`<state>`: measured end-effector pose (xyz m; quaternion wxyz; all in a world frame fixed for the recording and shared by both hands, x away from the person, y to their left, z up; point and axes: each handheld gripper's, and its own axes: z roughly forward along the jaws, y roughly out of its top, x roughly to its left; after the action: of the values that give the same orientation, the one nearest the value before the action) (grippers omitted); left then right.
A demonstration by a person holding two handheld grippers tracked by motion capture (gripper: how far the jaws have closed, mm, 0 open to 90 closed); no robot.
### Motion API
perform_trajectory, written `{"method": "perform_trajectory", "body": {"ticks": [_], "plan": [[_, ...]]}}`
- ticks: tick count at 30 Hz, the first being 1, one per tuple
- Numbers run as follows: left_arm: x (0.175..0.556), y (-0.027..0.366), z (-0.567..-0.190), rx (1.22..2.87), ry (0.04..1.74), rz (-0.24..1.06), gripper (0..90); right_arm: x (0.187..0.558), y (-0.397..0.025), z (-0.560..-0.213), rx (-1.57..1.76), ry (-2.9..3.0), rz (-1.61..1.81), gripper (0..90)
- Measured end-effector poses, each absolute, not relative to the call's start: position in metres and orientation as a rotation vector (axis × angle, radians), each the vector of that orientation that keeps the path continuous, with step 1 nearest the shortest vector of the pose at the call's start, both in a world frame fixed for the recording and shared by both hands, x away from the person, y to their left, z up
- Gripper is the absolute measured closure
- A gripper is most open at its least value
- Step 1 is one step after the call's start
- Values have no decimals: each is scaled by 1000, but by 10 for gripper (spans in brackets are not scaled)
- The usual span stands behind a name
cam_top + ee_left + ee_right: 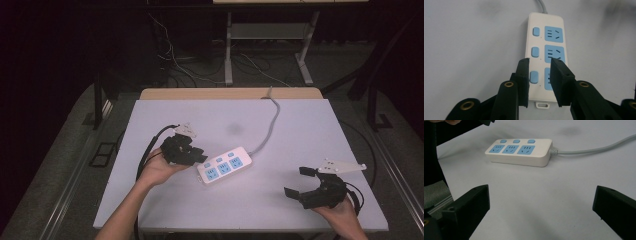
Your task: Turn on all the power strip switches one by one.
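- a white power strip (224,165) with three blue sockets and three blue switches is seen lying flat near the middle of the tabletop (300,130), a little toward the near edge and the left side, set at a slant.
- its grey cable (270,125) is led away toward the far edge, so the strip's free end is left pointing at the near-left corner, where it can be reached.
- the left gripper (199,154) is held at that free end; in the left gripper view its jaws are seen narrowed to a small gap over the strip's nearest switch (533,76) and socket, tips low above the strip's top face.
- the jaws are not closed on anything; whether a tip touches the strip cannot be told.
- this pose is judged to suit pressing the nearest switch or steadying the strip's end, since the tips are lined up along the strip's length.
- the right gripper (299,181) is kept well apart, near the near-right corner, with its jaws spread wide and nothing between them.
- in the right gripper view the strip is faced from the socket side across bare tabletop, so this hand is judged to be waiting, left free for a later reach.
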<state>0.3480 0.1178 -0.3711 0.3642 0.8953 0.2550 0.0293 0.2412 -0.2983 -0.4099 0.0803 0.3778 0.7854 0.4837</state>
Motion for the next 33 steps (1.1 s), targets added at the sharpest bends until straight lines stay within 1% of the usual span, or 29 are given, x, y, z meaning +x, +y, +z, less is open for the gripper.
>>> {"method": "perform_trajectory", "body": {"ticks": [5, 6, 7, 13, 33], "plan": [[352, 115, -376, 2312, 650, 57, 764, 241, -299, -410, 1133, 2348, 1445, 9], [353, 115, -376, 2317, 646, 59, 764, 241, -299, -410, 1133, 2348, 1445, 9], [353, 114, -377, 2317, 642, 59, 810, 241, -300, -410, 1134, 2349, 1449, 9], [356, 110, -382, 2340, 631, 52, 889, 241, -300, -410, 1133, 2348, 1448, 9], [360, 98, -398, 2398, 626, 25, 893, 241, -301, -411, 1132, 2355, 1441, 10]]}}
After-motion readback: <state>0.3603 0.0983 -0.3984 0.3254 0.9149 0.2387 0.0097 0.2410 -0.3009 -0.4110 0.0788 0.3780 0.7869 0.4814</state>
